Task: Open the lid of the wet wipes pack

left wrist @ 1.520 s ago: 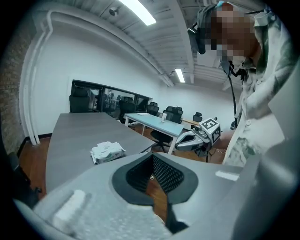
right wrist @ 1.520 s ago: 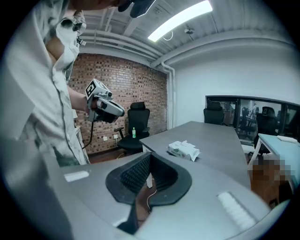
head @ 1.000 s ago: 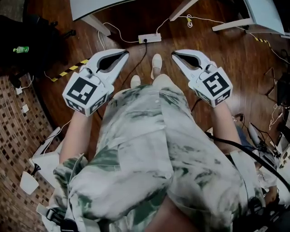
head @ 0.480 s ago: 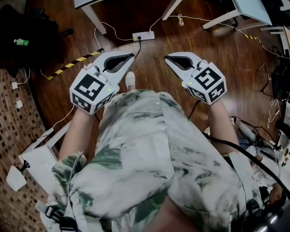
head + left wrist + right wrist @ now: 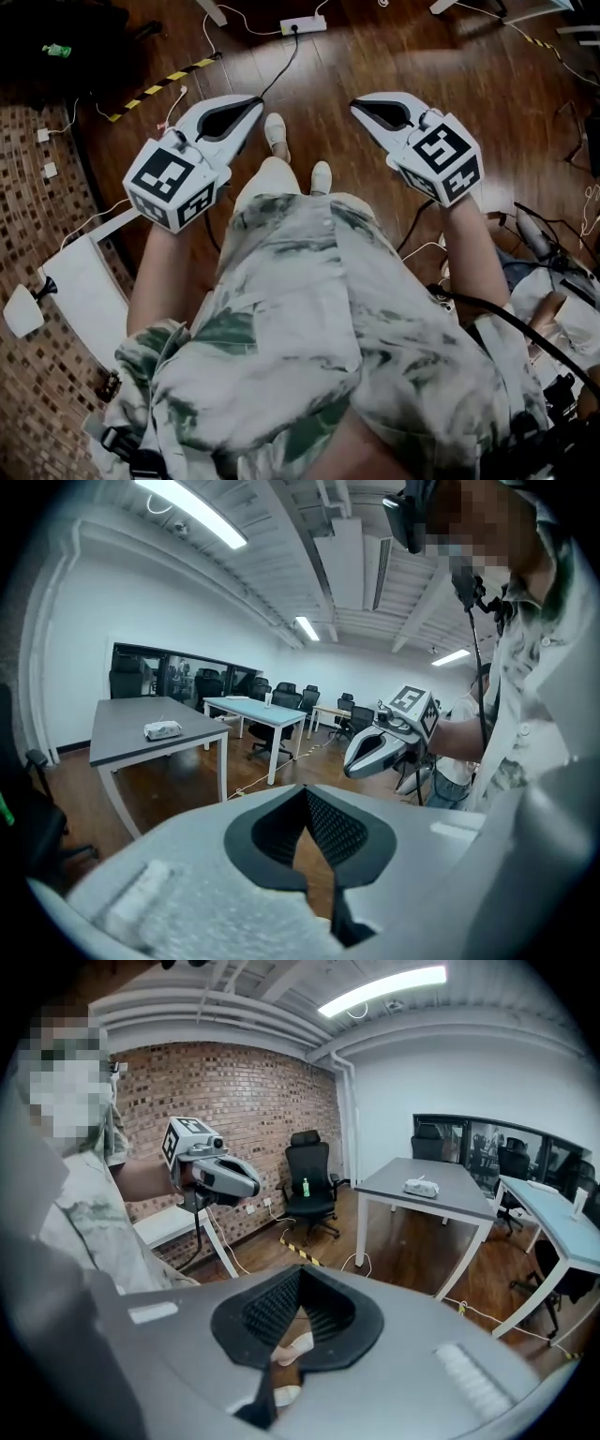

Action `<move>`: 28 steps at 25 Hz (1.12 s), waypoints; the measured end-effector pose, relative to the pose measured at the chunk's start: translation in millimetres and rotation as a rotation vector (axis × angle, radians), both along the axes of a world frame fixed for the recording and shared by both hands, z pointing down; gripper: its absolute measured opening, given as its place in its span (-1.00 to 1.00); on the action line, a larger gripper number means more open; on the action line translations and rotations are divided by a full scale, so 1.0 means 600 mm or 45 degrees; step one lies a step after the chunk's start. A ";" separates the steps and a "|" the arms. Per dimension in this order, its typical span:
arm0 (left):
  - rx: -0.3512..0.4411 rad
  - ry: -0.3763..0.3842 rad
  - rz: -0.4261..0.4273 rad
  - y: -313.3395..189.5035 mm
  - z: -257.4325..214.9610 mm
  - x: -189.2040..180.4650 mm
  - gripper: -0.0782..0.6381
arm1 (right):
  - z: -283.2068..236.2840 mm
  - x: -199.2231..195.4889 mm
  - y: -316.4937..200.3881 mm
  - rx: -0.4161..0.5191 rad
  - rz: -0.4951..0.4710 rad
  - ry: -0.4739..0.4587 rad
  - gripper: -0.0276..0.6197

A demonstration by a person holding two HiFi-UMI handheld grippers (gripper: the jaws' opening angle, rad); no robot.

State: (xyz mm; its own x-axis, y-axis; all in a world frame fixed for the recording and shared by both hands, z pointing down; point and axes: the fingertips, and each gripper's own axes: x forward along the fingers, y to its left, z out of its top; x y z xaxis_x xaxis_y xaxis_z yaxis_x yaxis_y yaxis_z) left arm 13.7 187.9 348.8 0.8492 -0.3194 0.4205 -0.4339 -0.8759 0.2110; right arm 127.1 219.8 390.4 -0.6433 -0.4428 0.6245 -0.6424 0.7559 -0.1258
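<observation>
1. One white wet wipes pack [image 5: 162, 730] lies flat on a grey rectangular table [image 5: 122, 735], inside its edges and clear of its corners, well apart from both grippers.
2. The white left gripper [image 5: 255, 99], with its marker cube, has its jaws pressed together at the tips, with nothing between them.
3. The white right gripper [image 5: 358, 101] is the same: its tips meet and it holds nothing.
4. Both grippers hang over the dark wooden floor [image 5: 323, 66], one on either side of the person's legs.

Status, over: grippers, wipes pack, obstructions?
Left gripper and right gripper both shut, empty, held out front. Wet wipes pack on grey table, far off, untouched. Power strip on floor ahead.
</observation>
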 end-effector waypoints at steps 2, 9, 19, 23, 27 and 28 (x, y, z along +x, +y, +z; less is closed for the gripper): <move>-0.007 -0.010 0.011 0.053 -0.006 -0.016 -0.77 | -0.008 -0.015 0.051 0.005 0.017 -0.021 -0.90; -0.071 0.018 0.088 0.181 0.003 -0.063 -0.77 | -0.026 -0.081 0.161 -0.009 0.067 -0.069 -0.90; -0.044 0.014 0.180 0.301 0.023 -0.174 -0.77 | -0.018 -0.235 0.269 -0.044 0.116 -0.133 -0.90; -0.049 0.041 0.179 0.320 0.018 -0.196 -0.77 | -0.028 -0.264 0.298 -0.039 0.113 -0.128 -0.90; -0.045 0.078 0.206 0.332 0.006 -0.203 -0.77 | -0.034 -0.277 0.310 -0.022 0.120 -0.104 -0.90; -0.046 0.082 0.213 0.336 0.005 -0.206 -0.77 | -0.034 -0.282 0.314 -0.021 0.123 -0.109 -0.90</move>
State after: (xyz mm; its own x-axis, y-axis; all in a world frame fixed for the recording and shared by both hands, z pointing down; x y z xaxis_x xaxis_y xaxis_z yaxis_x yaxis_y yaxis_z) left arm -109.9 389.7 351.9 0.9147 -0.1571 0.3724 -0.2674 -0.9262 0.2659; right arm -42.1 408.1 369.7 -0.6495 -0.4952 0.5769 -0.6984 0.6885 -0.1954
